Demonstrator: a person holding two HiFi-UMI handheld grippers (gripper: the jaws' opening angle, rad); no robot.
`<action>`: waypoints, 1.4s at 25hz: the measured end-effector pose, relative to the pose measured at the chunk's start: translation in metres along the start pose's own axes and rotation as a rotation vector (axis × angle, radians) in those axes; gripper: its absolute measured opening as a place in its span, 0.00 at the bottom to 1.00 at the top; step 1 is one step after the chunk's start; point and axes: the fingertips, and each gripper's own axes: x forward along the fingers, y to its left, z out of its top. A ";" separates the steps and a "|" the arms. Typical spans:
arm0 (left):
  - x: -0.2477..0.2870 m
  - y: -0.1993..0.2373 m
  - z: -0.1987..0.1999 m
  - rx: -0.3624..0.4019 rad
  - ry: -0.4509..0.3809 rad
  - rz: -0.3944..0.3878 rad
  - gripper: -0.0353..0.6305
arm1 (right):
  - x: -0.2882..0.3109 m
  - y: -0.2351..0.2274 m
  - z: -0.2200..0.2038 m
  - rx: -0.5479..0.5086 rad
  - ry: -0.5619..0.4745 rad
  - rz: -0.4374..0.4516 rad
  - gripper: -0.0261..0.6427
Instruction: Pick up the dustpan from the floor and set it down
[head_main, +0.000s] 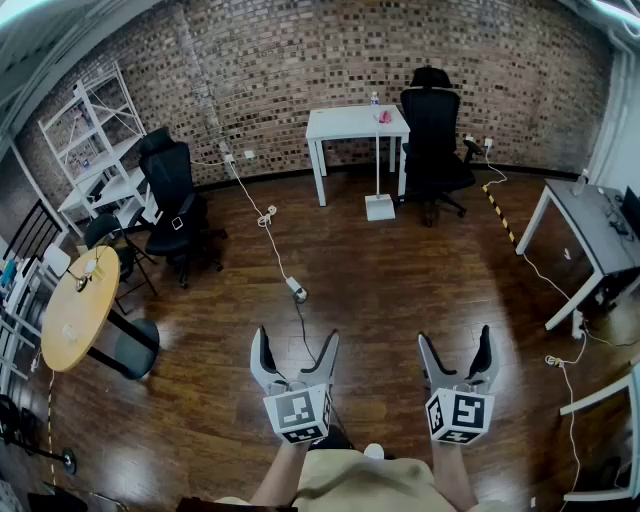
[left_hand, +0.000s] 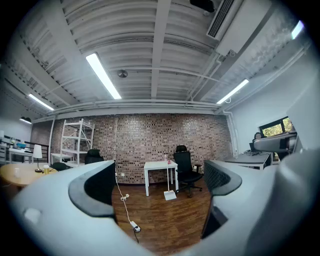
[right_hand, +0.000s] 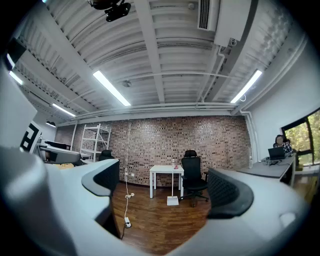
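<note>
Fingers (head_main: 262, 362) on left gripper (head_main: 295, 340) and right gripper (head_main: 455, 338) stand spread, empty; distant dustpan (head_main: 380, 208) seems light, stiff; take its upright handle (head_main: 377, 150).

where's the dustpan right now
In the head view the dustpan stands on the floor far ahead, just right of centre, before the white table, with the black office chair at its right.
</note>
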 end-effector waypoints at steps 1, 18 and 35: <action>0.000 -0.004 -0.002 -0.004 0.006 -0.005 0.85 | 0.001 0.000 -0.003 0.006 0.009 0.008 0.83; 0.149 -0.023 -0.038 -0.037 0.059 -0.068 0.84 | 0.113 -0.033 -0.048 0.010 0.079 0.018 0.83; 0.441 0.053 -0.051 -0.029 0.045 -0.069 0.79 | 0.418 -0.013 -0.046 -0.067 0.076 0.000 0.79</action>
